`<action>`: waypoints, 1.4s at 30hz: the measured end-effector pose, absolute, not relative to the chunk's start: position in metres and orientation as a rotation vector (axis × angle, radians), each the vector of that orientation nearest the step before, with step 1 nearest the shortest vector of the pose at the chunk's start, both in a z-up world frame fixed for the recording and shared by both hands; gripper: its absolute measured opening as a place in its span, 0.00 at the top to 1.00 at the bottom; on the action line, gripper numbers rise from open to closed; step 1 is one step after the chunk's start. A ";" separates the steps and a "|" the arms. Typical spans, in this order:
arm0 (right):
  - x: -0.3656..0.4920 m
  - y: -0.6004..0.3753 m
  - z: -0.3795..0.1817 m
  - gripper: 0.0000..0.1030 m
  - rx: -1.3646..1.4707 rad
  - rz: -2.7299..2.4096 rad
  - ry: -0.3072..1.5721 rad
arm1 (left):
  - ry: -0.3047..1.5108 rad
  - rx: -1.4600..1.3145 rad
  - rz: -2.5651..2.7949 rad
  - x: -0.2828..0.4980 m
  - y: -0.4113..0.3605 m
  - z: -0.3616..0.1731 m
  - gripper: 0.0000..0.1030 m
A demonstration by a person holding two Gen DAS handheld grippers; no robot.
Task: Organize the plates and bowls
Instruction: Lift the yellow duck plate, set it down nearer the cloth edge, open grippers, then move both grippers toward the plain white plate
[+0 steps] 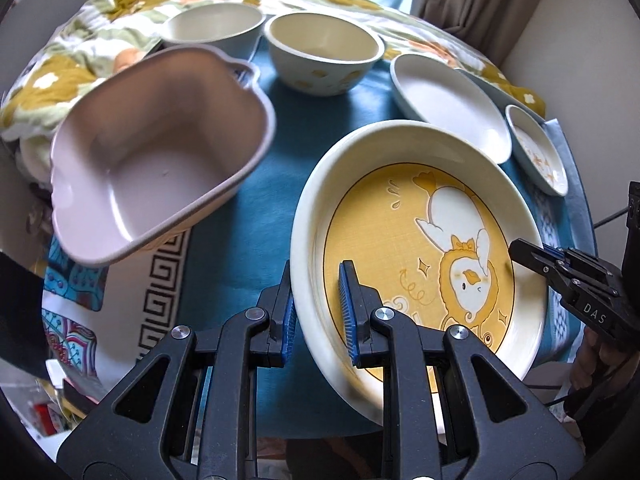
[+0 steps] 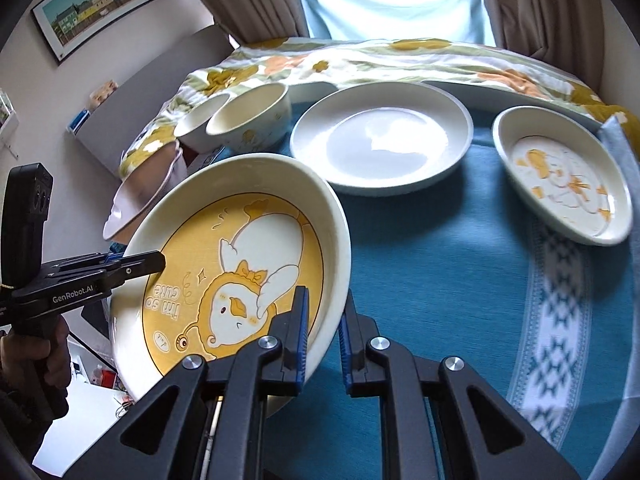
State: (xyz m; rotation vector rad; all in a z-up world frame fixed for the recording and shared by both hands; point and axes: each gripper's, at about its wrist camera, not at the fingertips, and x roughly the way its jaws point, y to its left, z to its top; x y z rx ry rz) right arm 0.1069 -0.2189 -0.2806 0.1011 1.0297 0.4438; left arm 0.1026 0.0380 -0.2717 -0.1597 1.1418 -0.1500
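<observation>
Left wrist view shows the teal cloth [image 1: 344, 104] spread under the crockery, and largest upon it the duck plate [image 1: 424, 216], a cream deep-rimmed dish with a yellow cartoon centre, which looks lifted and tilted between both tools. The left gripper [image 1: 318, 312] straddles its near-left rim, one blue pad outside the wall and one inside on the yellow face; the pads sit close on the rim, and I judge it clamped though contact is not fully clear. In the right wrist view the right gripper [image 2: 324, 340] stands across the opposite rim of the same plate [image 2: 240, 264], but a gap shows between the outer pad and the rim, so its jaws read as apart, not yet biting. Next in size come the pink handled dish [image 1: 152, 152] at the left, the plain white plate [image 2: 380, 140] beyond, two cream bowls [image 1: 324, 52] at the back, and the small duck saucer [image 2: 564, 176] at the far right. The plate is glazed ceramic by its look: stiff, fairly heavy, slick under rubber and apt to chip if knocked on its neighbours. The upright rim wall is the sensible hold, pads set square across it, with two opposed grips to stop it swinging.
</observation>
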 end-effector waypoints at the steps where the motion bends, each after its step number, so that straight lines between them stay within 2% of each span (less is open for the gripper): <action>1: 0.109 -0.214 -0.285 0.88 0.100 0.445 1.036 | 1.146 -0.163 -0.149 0.104 0.043 -0.276 0.83; 10: 0.109 -0.201 -0.302 0.88 0.079 0.447 1.059 | 1.151 -0.187 -0.160 0.114 0.060 -0.298 0.83; 20: 0.110 -0.196 -0.301 0.87 0.053 0.420 1.062 | 1.130 -0.095 -0.144 0.110 0.048 -0.299 0.83; 27: 0.111 -0.197 -0.303 0.87 0.090 0.417 1.068 | 1.117 -0.040 -0.114 0.107 0.041 -0.295 0.78; 28: 0.111 -0.197 -0.304 0.87 0.096 0.415 1.073 | 1.113 -0.030 -0.102 0.103 0.040 -0.294 0.73; 29: 0.111 -0.198 -0.303 0.87 0.100 0.410 1.073 | 1.113 -0.016 -0.086 0.102 0.037 -0.293 0.61; 30: 0.110 -0.198 -0.303 0.87 0.101 0.404 1.071 | 1.113 0.000 -0.071 0.101 0.035 -0.293 0.52; 31: 0.109 -0.198 -0.303 0.87 0.100 0.401 1.069 | 1.106 0.013 -0.058 0.099 0.035 -0.291 0.39; 32: 0.108 -0.198 -0.303 0.87 0.098 0.398 1.069 | 1.094 0.022 -0.048 0.097 0.037 -0.289 0.31; 33: 0.107 -0.198 -0.302 0.85 0.095 0.393 1.069 | 1.087 0.030 -0.040 0.096 0.036 -0.287 0.27; 34: 0.106 -0.198 -0.302 0.78 0.089 0.385 1.070 | 1.084 0.038 -0.035 0.095 0.036 -0.285 0.20; 35: 0.104 -0.199 -0.302 0.73 0.084 0.379 1.069 | 1.082 0.050 -0.030 0.093 0.035 -0.283 0.18; 36: 0.102 -0.200 -0.301 0.54 0.084 0.374 1.065 | 1.076 0.061 -0.024 0.091 0.034 -0.281 0.18; 37: 0.099 -0.201 -0.300 0.29 0.089 0.373 1.058 | 1.070 0.071 -0.019 0.087 0.033 -0.277 0.18; 39: 0.092 -0.203 -0.295 0.00 0.086 0.364 1.048 | 1.049 0.076 -0.014 0.078 0.033 -0.267 0.18; 42: 0.078 -0.207 -0.276 0.00 0.038 0.326 0.959 | 1.004 0.057 -0.032 0.067 0.035 -0.244 0.16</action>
